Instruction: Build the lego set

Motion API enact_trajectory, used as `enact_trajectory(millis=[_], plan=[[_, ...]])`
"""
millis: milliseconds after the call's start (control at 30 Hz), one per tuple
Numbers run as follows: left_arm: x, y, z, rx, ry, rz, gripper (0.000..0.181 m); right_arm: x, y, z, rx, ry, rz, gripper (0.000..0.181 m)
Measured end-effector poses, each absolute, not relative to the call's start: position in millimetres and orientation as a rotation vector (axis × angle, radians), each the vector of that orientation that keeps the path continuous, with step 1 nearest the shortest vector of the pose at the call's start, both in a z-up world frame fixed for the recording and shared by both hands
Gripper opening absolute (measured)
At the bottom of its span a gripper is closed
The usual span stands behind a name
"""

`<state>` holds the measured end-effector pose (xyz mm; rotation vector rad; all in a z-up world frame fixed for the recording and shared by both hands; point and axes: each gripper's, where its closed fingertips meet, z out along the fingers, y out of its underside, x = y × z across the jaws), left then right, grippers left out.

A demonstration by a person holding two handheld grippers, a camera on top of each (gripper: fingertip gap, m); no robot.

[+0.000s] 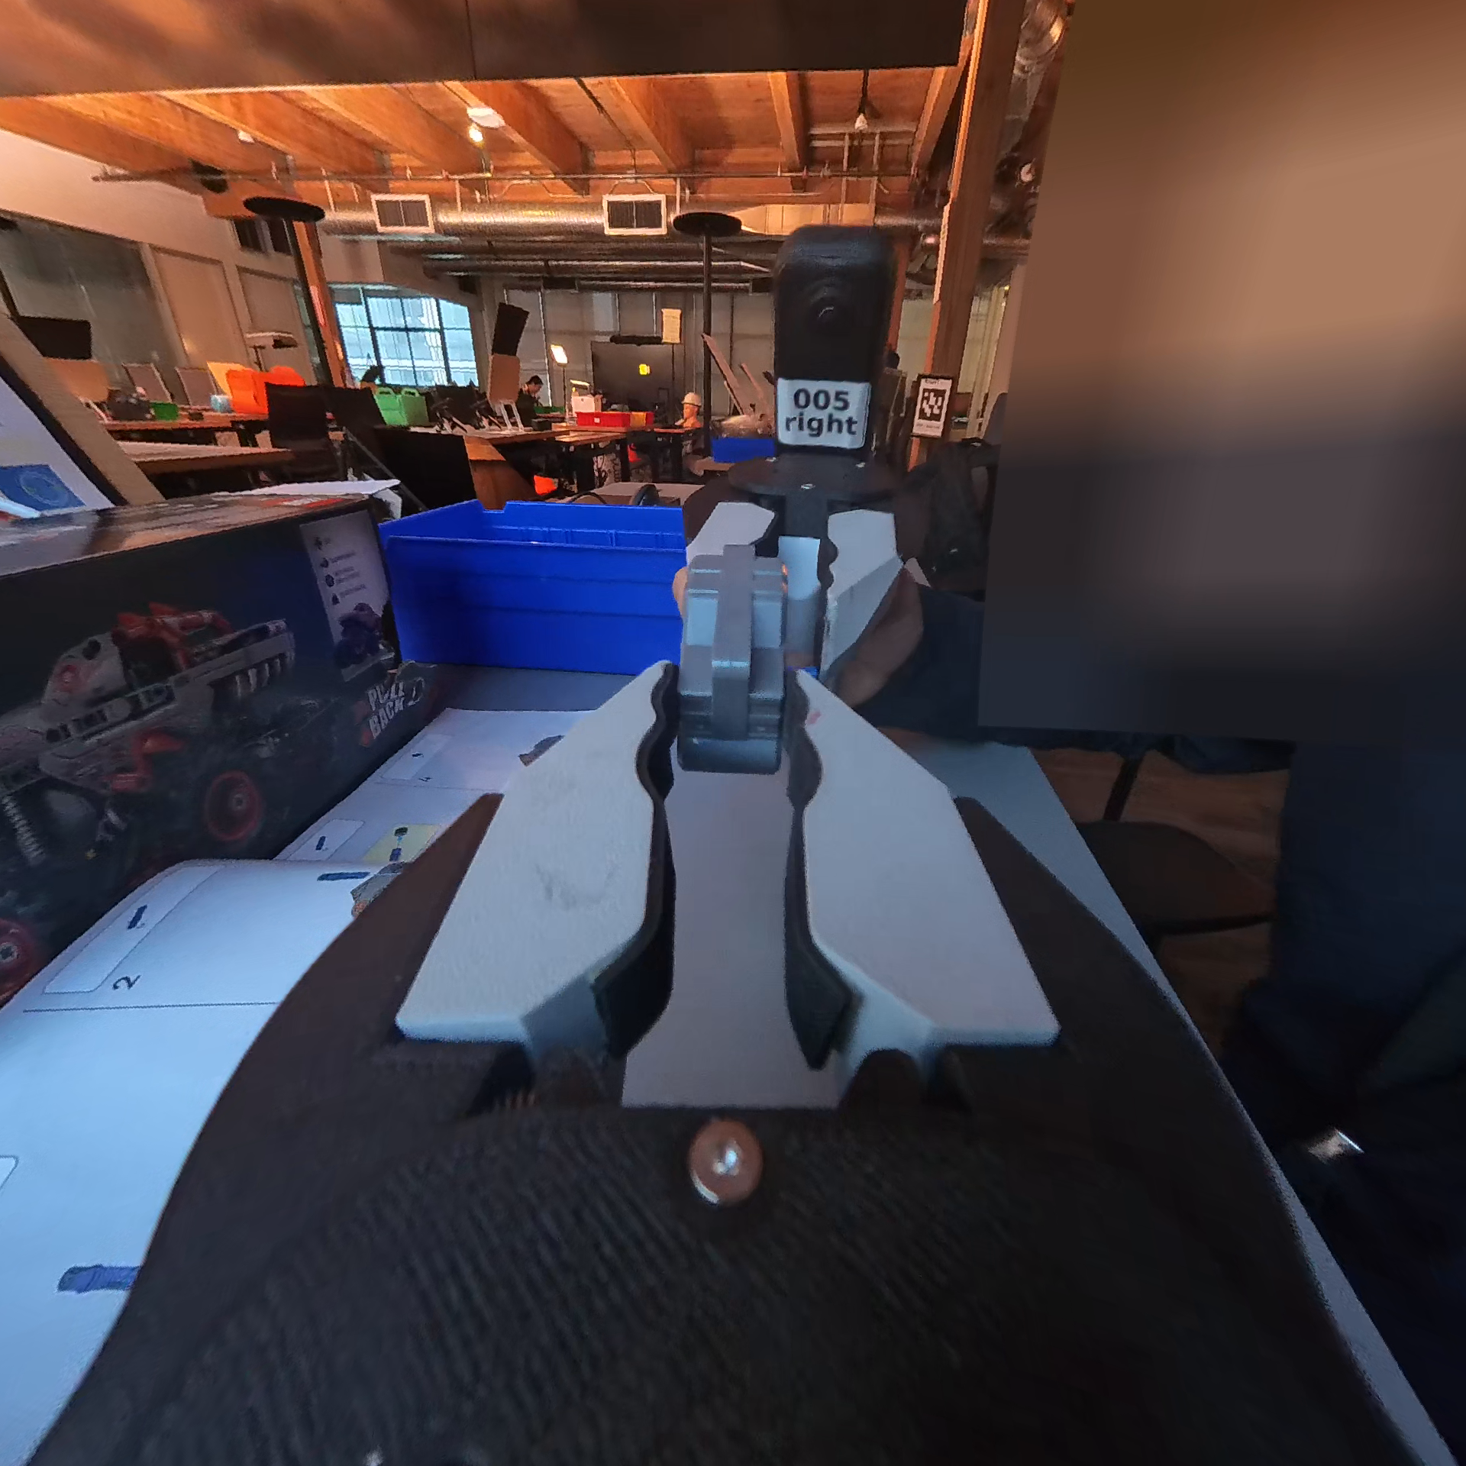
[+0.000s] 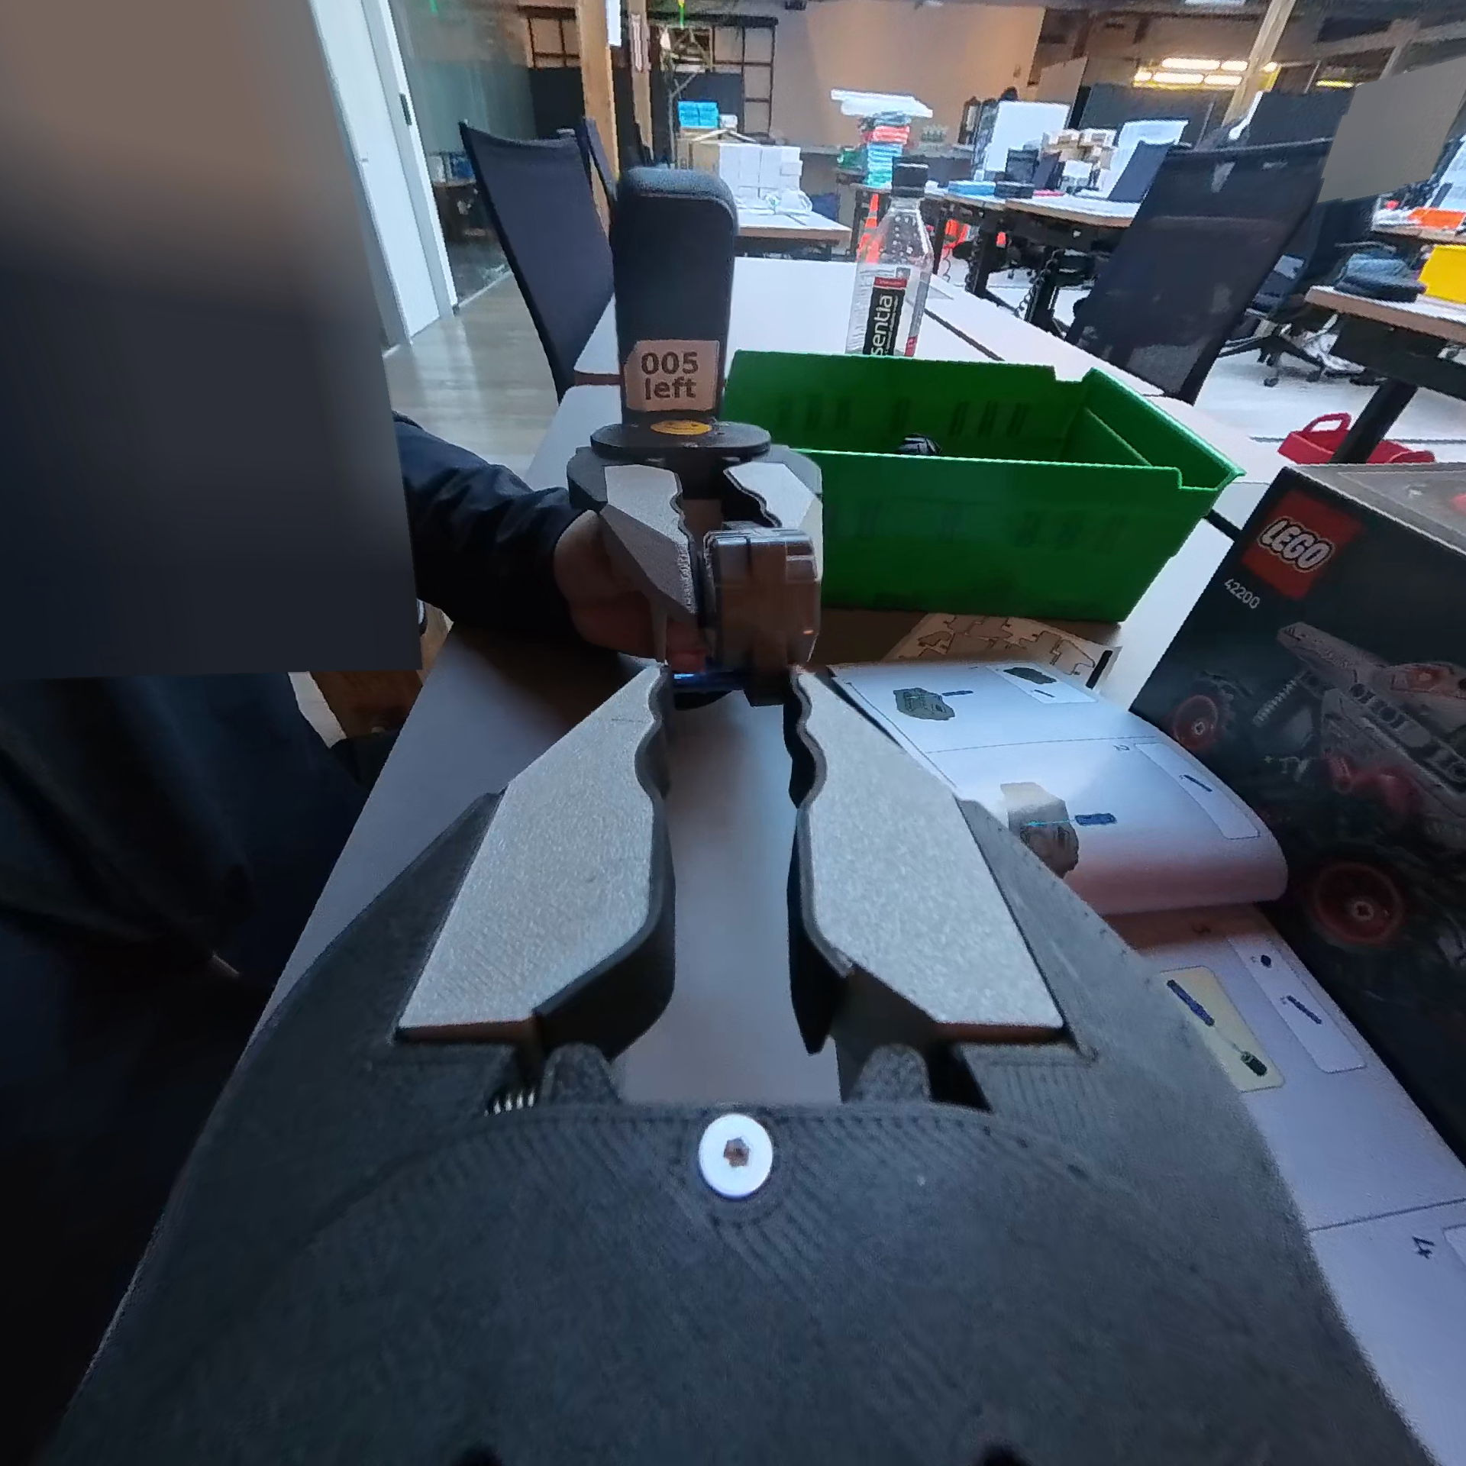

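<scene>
The left gripper [image 1: 730,698] is clamping a grey block [image 1: 731,658] at frame centre while the right gripper [image 2: 726,690] is seemingly pinching a blue pin [image 2: 702,681], so building is only starting

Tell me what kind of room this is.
Likely an open-plan workshop or lab office: rows of desks with mesh chairs, exposed wooden ceiling beams, and parts bins on the tables.

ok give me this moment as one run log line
left gripper: shut on grey lego block | right gripper: on small blue pin, grip unclear | grippers face each other above table | manual open
</scene>
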<state>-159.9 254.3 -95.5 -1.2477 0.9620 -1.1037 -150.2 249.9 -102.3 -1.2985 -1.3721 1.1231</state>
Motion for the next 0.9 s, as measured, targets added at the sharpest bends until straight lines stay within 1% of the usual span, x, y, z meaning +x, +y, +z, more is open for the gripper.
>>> enact_trajectory(millis=[567, 900], plan=[[-160.9, 253.8, -96.6, -1.283, 0.912, -1.190, 0.024, -151.8, 250.6, -100.5, -1.317, -1.369, 1.026, 0.023], [-163.9, 252.5, -86.6, -1.230, 0.889, -1.236, 0.023, -153.8, 246.7, -92.2, -1.280, -1.359, 1.061, 0.023]])
